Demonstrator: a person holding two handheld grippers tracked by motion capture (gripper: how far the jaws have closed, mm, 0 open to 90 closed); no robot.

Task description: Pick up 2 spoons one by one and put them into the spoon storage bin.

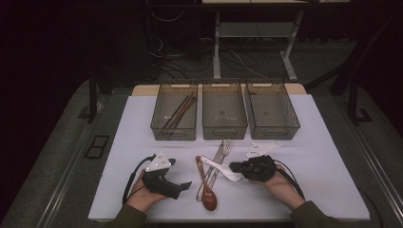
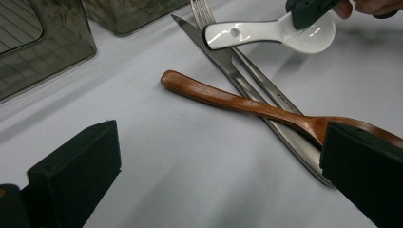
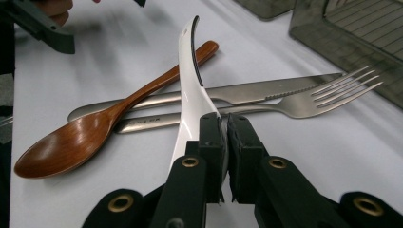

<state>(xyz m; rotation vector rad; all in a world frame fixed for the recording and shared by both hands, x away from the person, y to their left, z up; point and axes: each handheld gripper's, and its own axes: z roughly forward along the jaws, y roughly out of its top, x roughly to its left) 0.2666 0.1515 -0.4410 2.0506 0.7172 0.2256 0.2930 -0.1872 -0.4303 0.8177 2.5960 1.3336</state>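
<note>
- High view: the right gripper (image 1: 236,167) is clamped on the bowl of a white ceramic spoon (image 1: 216,165), whose handle runs away from the claw toward the table's middle, across a knife (image 1: 215,164) and fork (image 1: 224,151). Beyond the claw stand three smoky bins in a row; the left bin (image 1: 174,129) holds brown chopsticks (image 1: 179,111), the middle bin (image 1: 224,128) and right bin (image 1: 272,128) look bare. The left gripper (image 1: 186,184) rests on the table (image 1: 323,142), jaws wide, holding nothing.
- Left gripper view: between the wide black jaws lies bare tabletop; just ahead a wooden spoon (image 2: 247,104) crosses over the steel knife (image 2: 223,59), and farther off the white spoon (image 2: 266,33) sits pinched at its bowl by the other claw.
- Right gripper view: the jaws are narrow, pads squeezing the white spoon's (image 3: 192,90) bowl edge — the handle sticks out ahead, over the wooden spoon (image 3: 95,133), the knife (image 3: 247,95) and the fork (image 3: 309,102).
- Doing it well, likely: lift straight up first so the handle clears the cutlery beneath, keep the squeeze firm — glazed ceramic slips — then carry it toward a free bin and lower it before letting go.
</note>
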